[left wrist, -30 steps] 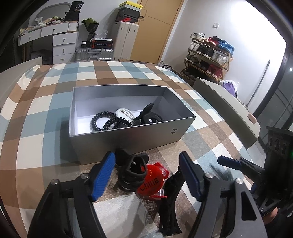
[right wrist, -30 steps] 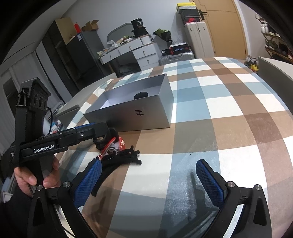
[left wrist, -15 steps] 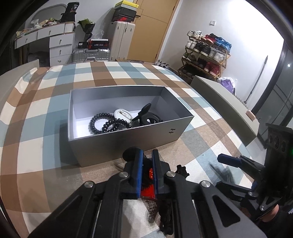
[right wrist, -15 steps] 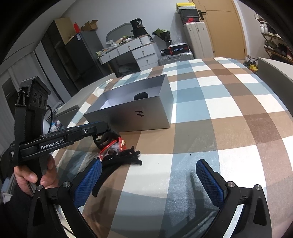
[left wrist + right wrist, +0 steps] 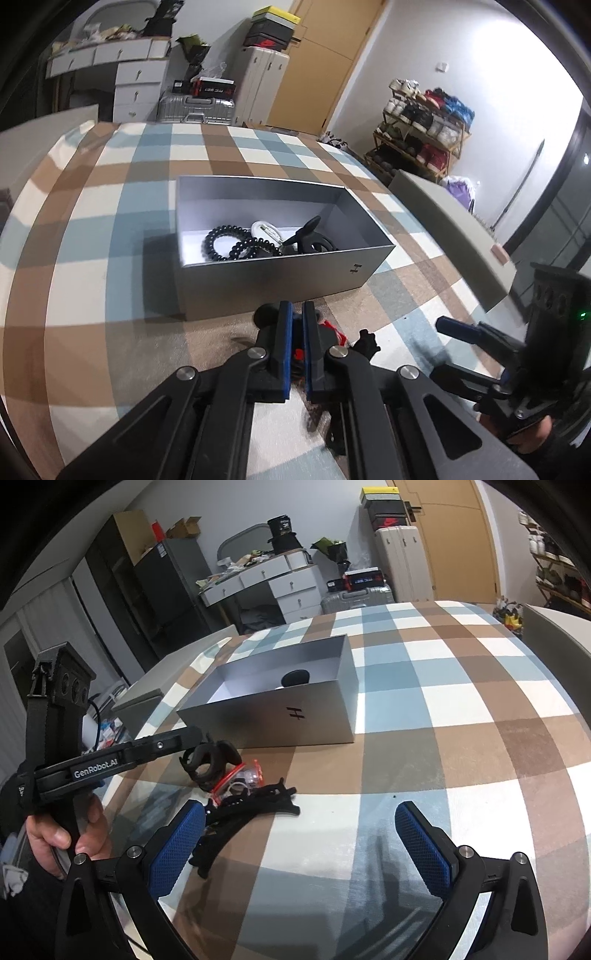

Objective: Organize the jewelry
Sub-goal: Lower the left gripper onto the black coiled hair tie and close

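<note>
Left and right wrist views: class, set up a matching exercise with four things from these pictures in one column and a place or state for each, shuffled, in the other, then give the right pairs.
Things:
1. black bead bracelet
2. red pouch
3. left gripper
4. right gripper

Places or states:
A. fingers wide apart, nothing between them
B. on the checked cloth in front of the grey box
C. lying inside the grey box
D. fingers drawn close together

Pairs: 1-C, 2-B, 3-D, 4-A

One grey box (image 5: 273, 277), two suitcases (image 5: 195, 110).
</note>
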{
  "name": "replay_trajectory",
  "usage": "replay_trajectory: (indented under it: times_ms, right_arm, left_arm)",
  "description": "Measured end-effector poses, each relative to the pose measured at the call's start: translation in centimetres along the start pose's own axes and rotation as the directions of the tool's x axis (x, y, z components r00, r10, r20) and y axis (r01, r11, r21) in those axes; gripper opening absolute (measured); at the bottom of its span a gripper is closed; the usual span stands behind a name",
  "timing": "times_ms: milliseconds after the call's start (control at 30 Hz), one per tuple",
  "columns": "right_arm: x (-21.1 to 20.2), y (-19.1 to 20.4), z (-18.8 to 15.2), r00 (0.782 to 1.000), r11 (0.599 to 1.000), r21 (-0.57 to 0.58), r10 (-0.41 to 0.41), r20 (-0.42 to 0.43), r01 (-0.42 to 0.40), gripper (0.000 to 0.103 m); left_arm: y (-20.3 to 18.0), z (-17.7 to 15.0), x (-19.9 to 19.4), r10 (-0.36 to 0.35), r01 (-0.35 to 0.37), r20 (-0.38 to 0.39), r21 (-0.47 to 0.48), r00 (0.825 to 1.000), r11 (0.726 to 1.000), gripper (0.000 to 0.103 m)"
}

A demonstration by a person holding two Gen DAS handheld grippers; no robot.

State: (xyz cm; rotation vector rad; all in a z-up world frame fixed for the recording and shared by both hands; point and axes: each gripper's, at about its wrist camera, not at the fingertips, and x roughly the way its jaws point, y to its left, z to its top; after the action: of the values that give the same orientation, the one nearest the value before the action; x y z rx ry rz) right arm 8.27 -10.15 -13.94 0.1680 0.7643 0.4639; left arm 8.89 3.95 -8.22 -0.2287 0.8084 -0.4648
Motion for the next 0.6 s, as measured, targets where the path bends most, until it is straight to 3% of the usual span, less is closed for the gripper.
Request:
replay_trajectory:
  times_ms: [433,467,500,567,600]
  right_arm:
    - [1.3,3.1,2.1,0.999,0.996,-0.075,0.05,-0.009,-0.051,0.103]
    - [1.4,3.3,2.1,0.999,0.996,-0.078,0.053,-0.009,-0.053,0.103]
    - [1.6,3.5,2.0,0.998,0.995,-0.081,0.054,-0.012,-0.055,0.103]
    - [1.8,3.7,1.7,0.998,0.995,-0.086,0.053,-0.022,-0.054,0.103]
    - [1.9,3.8,1.6,0.998,0.995,-0.091,0.049,-0.028,-0.052,0.103]
  left_arm:
    - [2.5,-1.2,-1.4,-0.011,0.015,0.039,-0.086,0.999,0.996,0.002]
    - [2.6,-1.2,-1.4,-0.017,0.021,0.041,-0.093,0.999,0.995,0.012]
    - [2.7,-1.3,-1.3,-0.024,0.028,0.039,-0.099,0.999,0.995,0.033]
    - [2.5,-1.4,-1.3,-0.043,0.05,0.063,-0.107,0.997,0.993,0.057]
    - [2.3,-1.5,-1.5,-0.05,0.058,0.083,-0.098,0.995,0.993,0.059]
